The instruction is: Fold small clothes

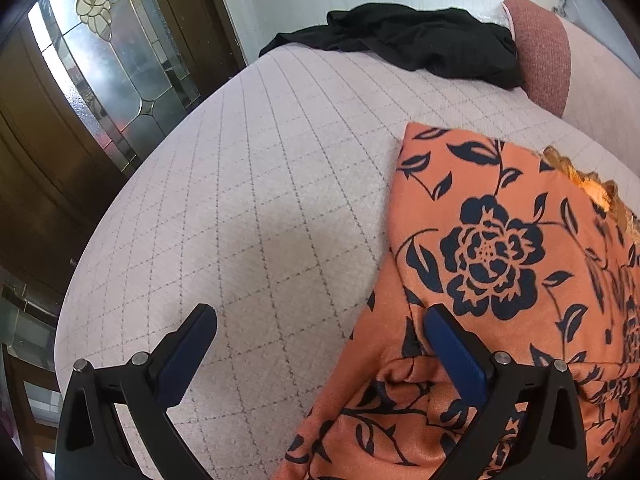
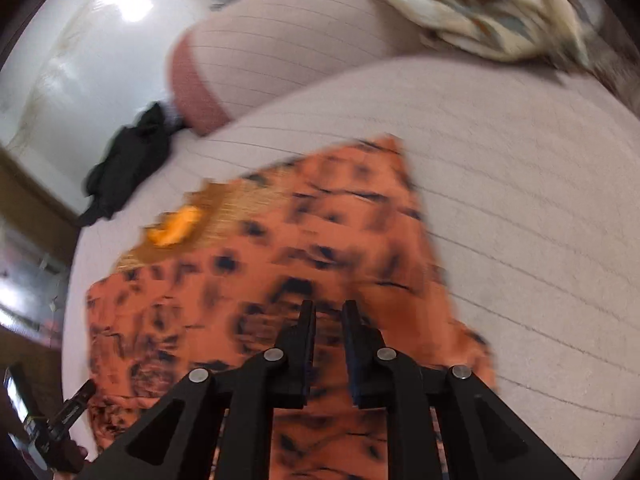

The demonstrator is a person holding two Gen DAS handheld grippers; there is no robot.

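Note:
An orange garment with a dark floral print (image 1: 492, 264) lies on the quilted pink couch seat (image 1: 260, 200). It has a gold lace trim at its far edge (image 1: 588, 184). My left gripper (image 1: 320, 320) is open wide, its right finger (image 1: 452, 344) over the garment's left edge and its left finger over bare seat. In the blurred right wrist view the garment (image 2: 304, 240) fills the middle. My right gripper (image 2: 328, 308) is over it with jaws nearly closed, a narrow gap between them. I cannot tell whether cloth is pinched.
A black garment (image 1: 420, 44) lies crumpled at the far end of the seat, by a pink armrest (image 1: 540, 48). A pale patterned cloth (image 2: 480, 4) lies on the couch back. A wooden door with leaded glass (image 1: 108, 64) stands to the left.

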